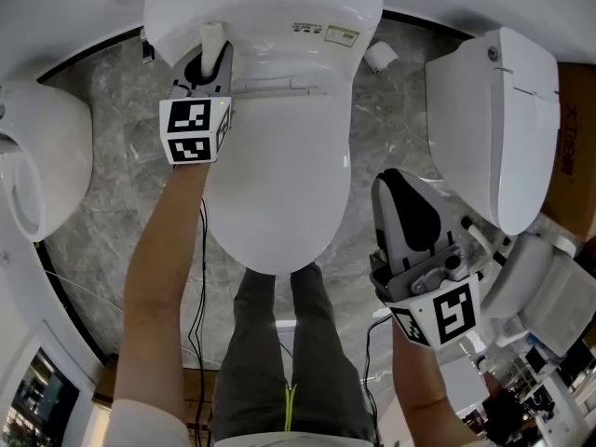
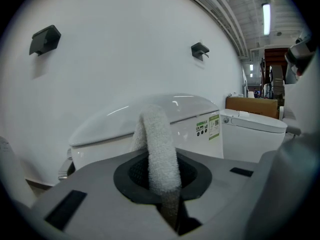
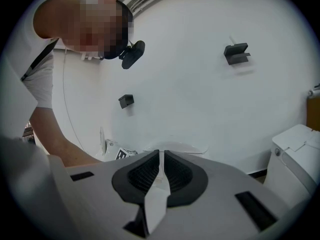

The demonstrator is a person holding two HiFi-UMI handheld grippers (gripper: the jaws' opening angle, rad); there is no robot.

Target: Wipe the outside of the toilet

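By the toilet (image 1: 279,156), left gripper (image 1: 210,61) pinches one white cloth (image 2: 160,149).

Looks like a toilet showroom: one toilet (image 1: 279,156) right ahead of the left hand-held gripper (image 1: 212,59), second toilet (image 1: 494,119) off to its right, spec sticker (image 1: 342,34), warehouse strip light (image 2: 266,18) overhead.

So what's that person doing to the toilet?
A person stands over a white toilet with a gripper in each hand. The left gripper has its fingers pinched on a fluffy white cloth, up at the back left of the toilet beside the closed lid. The right gripper is shut and waits off to the side.
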